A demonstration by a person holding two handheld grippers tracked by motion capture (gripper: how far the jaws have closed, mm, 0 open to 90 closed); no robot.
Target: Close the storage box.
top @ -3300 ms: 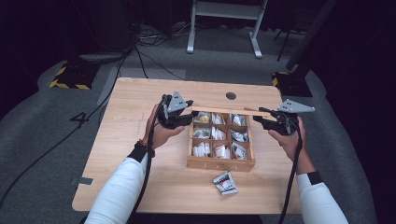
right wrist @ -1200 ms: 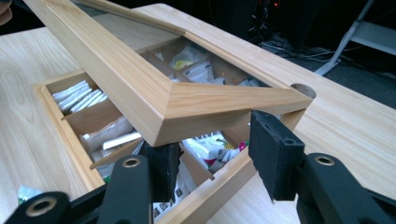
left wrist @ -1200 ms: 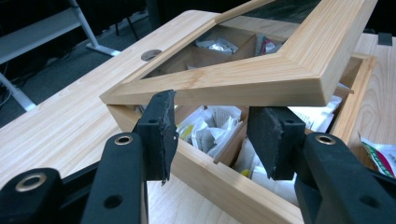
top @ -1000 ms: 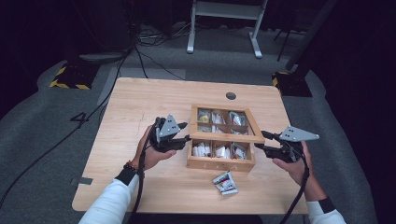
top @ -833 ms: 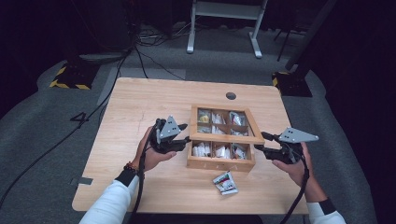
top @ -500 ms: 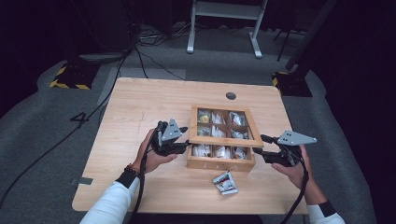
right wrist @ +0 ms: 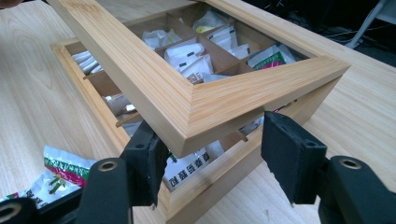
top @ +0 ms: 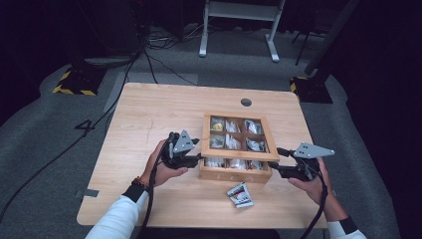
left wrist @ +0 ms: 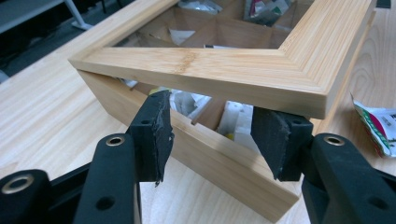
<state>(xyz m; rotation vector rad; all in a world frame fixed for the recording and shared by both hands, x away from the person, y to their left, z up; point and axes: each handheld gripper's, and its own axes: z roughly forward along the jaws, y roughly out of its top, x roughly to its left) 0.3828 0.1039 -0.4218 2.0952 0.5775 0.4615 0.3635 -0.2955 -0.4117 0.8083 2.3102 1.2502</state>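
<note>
The wooden box (top: 236, 167) sat at the near-right middle of the table (top: 149, 114), its framed lid (top: 239, 134) part-raised, front edge lifted off the base. The left gripper (top: 195, 158) sat at the box's near-left corner and the right gripper (top: 279, 160) at its near-right corner. In the left gripper view the lid's corner (left wrist: 299, 88) hung above the jaws, which had just been opening; nothing was pinched between the pads, so that gripper looked released. In the right gripper view the lid corner (right wrist: 219, 107) stood between the jaws with a gap at each pad, and those jaws had just been opening as well: loose, not clamped.

The lid looked stiff and fairly light, smooth finished wood with a clear pane, so likely slippery under rubber pads. Best hold, I judged, was across the thick frame at both front corners, well away from the pane. The box seemed heavier, packed with soft sachets (right wrist: 187, 56). Two loose packets (top: 240, 194) lay on the table just in front.
</note>
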